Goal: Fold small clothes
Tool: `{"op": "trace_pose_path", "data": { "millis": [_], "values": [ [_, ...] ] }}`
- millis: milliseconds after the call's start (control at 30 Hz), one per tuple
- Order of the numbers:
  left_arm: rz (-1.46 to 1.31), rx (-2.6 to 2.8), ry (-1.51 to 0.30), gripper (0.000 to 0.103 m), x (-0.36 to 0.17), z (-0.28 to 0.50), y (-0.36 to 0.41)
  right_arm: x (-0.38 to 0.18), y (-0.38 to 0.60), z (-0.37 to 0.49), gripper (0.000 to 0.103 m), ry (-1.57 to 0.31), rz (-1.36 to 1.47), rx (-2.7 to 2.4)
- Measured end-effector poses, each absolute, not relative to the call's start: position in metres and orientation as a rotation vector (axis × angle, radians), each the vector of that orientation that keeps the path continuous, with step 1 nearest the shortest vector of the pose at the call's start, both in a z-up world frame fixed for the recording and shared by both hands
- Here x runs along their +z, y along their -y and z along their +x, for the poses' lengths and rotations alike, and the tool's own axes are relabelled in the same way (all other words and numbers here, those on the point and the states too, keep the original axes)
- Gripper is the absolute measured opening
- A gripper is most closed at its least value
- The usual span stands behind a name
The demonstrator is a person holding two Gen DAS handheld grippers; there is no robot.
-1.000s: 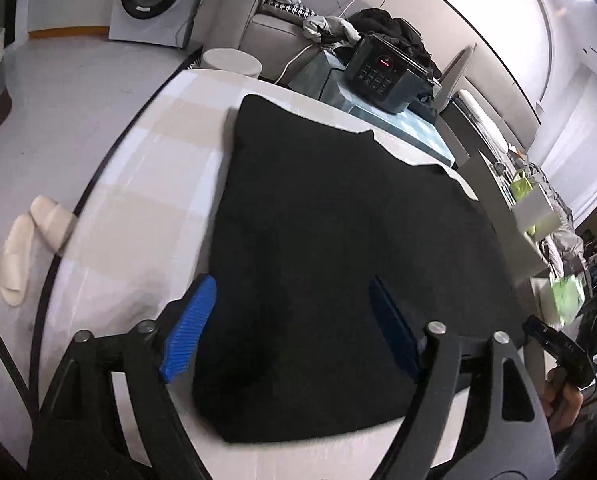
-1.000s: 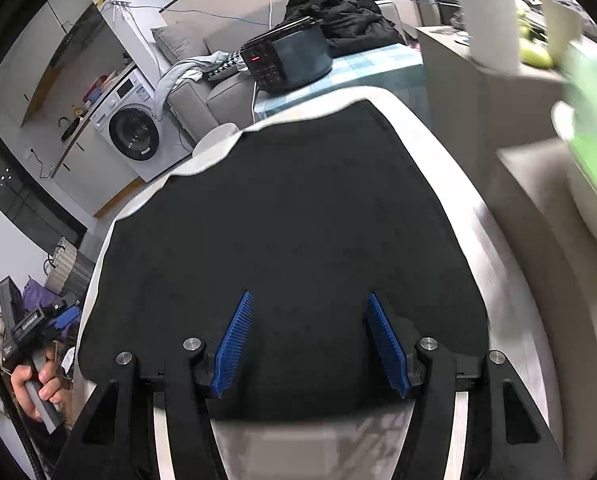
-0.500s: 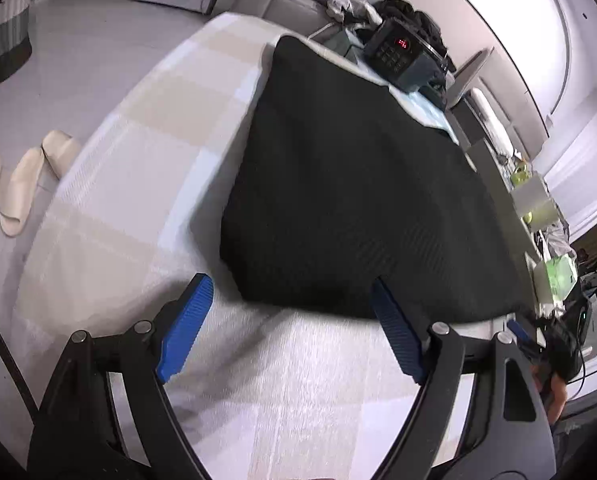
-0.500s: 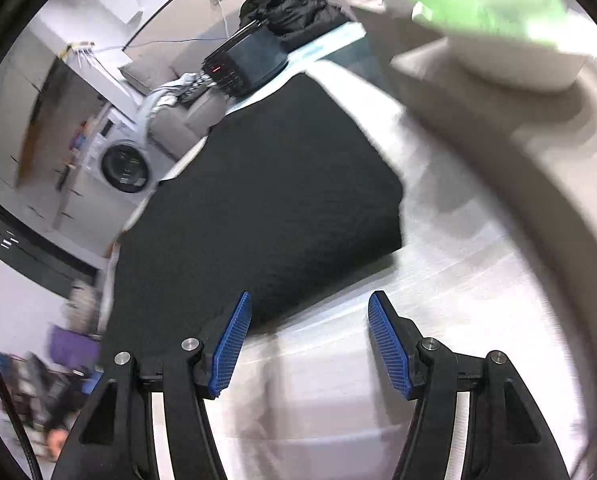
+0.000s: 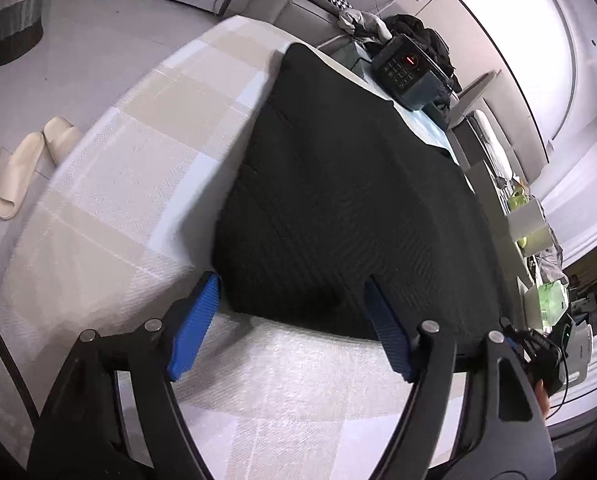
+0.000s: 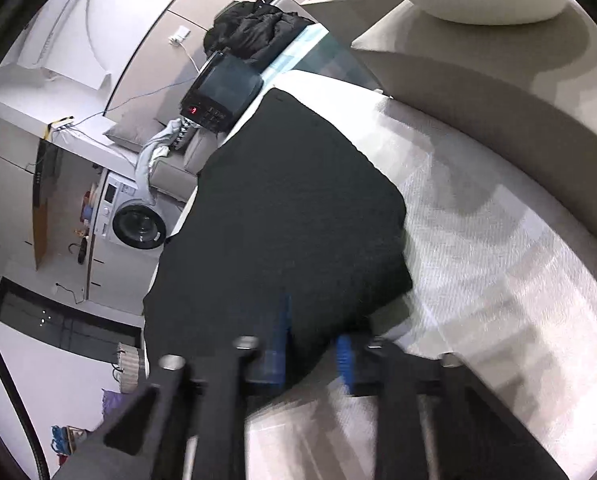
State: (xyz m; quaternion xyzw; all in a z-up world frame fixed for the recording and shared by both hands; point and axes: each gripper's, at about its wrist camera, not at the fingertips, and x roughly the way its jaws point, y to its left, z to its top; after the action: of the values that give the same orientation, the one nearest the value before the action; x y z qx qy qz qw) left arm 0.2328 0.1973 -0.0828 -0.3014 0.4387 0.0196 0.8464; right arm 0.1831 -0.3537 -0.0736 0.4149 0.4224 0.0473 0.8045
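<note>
A black knitted garment [image 5: 338, 180] lies flat on a table covered with a pale checked cloth [image 5: 138, 184]. My left gripper [image 5: 290, 282] straddles the garment's near left corner. Its jaws are closing, but the blue pads [image 5: 194, 320] still stand apart from the fabric. In the right wrist view the garment [image 6: 278, 200] runs away from me over the table [image 6: 478, 240]. My right gripper [image 6: 312, 344], rolled to one side and blurred, is closing its jaws. Its pads pinch the garment's near right corner.
A black appliance with a red display [image 5: 406, 72] sits past the garment's far edge. Slippers [image 5: 22, 168] and a laundry basket [image 5: 14, 12] are on the floor to the left. A washing machine [image 6: 138, 228] stands beyond. Boxes [image 5: 526, 220] crowd the right side.
Both grippers drew back from over the garment to its near corners and sank. The right one rolled and narrowed its jaws onto the corner; the left one narrowed slightly.
</note>
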Motion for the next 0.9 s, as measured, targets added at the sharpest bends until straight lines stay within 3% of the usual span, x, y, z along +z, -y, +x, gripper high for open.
{"op": "trace_pose_path", "data": {
  "millis": [133,200,367,500,567,633,733,800,833,900],
  "values": [
    [-0.700,0.038,-0.936,0.072,-0.084,0.222,-0.207,-0.070,0.352,0.177,0.010,-0.913,0.870,0.113],
    [-0.752,0.022,-0.945,0.072,-0.088,0.217,-0.209,-0.069,0.353,0.181,0.015,-0.923,0.872,0.113],
    [-0.843,-0.059,-0.941,0.071,-0.097,0.218,-0.203,-0.069,0.361,0.185,0.043,-0.908,0.913,0.124],
    [-0.945,-0.087,-0.915,0.065,-0.104,0.238,-0.197,-0.069,0.363,0.191,0.045,-0.907,0.918,0.131],
    [-0.921,-0.067,-0.902,0.058,-0.103,0.250,-0.193,-0.071,0.362,0.195,0.045,-0.907,0.922,0.117],
    [-0.902,-0.037,-0.896,0.038,-0.105,0.261,-0.189,-0.075,0.363,0.197,0.045,-0.913,0.937,0.098],
    [-0.942,-0.013,-0.881,0.020,-0.112,0.271,-0.189,-0.077,0.362,0.202,0.045,-0.892,0.954,0.090],
    [-0.919,-0.010,-0.857,0.016,-0.111,0.272,-0.188,-0.076,0.355,0.206,0.036,-0.893,0.912,0.079],
    [-0.908,-0.009,-0.850,0.015,-0.110,0.270,-0.188,-0.076,0.352,0.208,0.020,-0.894,0.899,0.087],
    [-0.884,-0.021,-0.825,0.014,-0.104,0.266,-0.189,-0.076,0.347,0.208,0.013,-0.896,0.876,0.089]
  ]
}}
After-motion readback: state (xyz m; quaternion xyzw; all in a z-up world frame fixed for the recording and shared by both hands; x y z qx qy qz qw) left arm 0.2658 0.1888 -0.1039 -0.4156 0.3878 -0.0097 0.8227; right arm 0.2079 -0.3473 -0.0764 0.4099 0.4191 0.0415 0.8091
